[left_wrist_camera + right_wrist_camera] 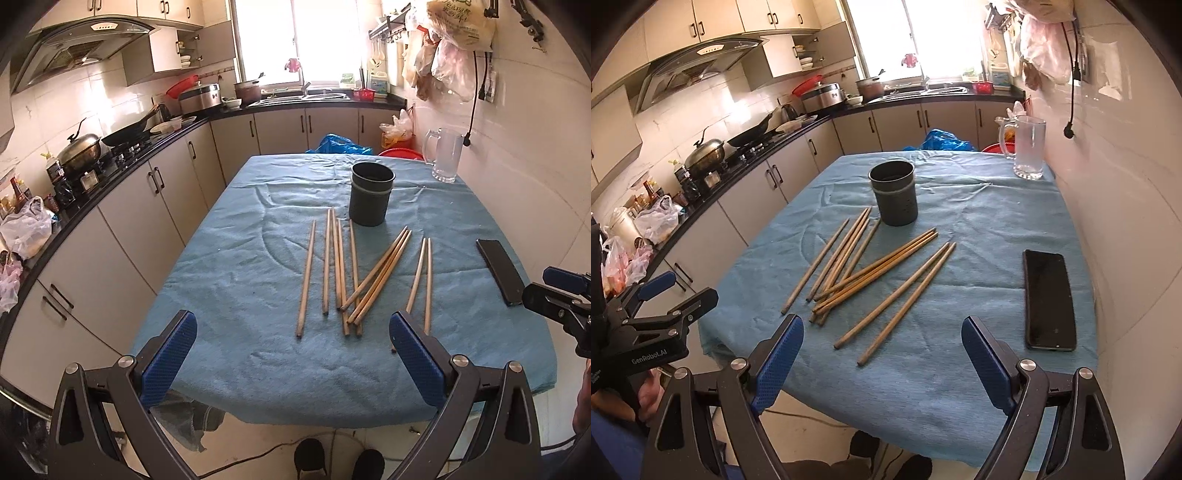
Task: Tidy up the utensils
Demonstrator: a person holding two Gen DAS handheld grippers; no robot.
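Chopsticks [343, 273] are lying loose on the blue cloth [236, 266] that is covering the table, none of them in the holder yet: several are resting roughly parallel at the left of the group, a crossed pair is slanting over their near ends, and two more are sitting apart toward the right. Just beyond their far tips the dark cylindrical holder [371, 199] is standing upright with its mouth open, seemingly empty, though its bottom is not showing. Further out, a black phone [1049, 299] is lying flat near the right edge of the cloth, and a clear glass jug [1028, 147] is standing at the far right corner by the wall. The left gripper [293, 354] is hovering at the near edge of the table with its jaws spread wide and nothing between them; the right gripper [882, 354] is hovering likewise, wide and empty, facing the two separate chopsticks. The task is looking to be at its very start, with the reach-in step in hand. The next move is probably calling for one claw to be lowering over a single stick or a tidy pair, closing across it crosswise without snagging the cloth, then tipping it upright over the holder.
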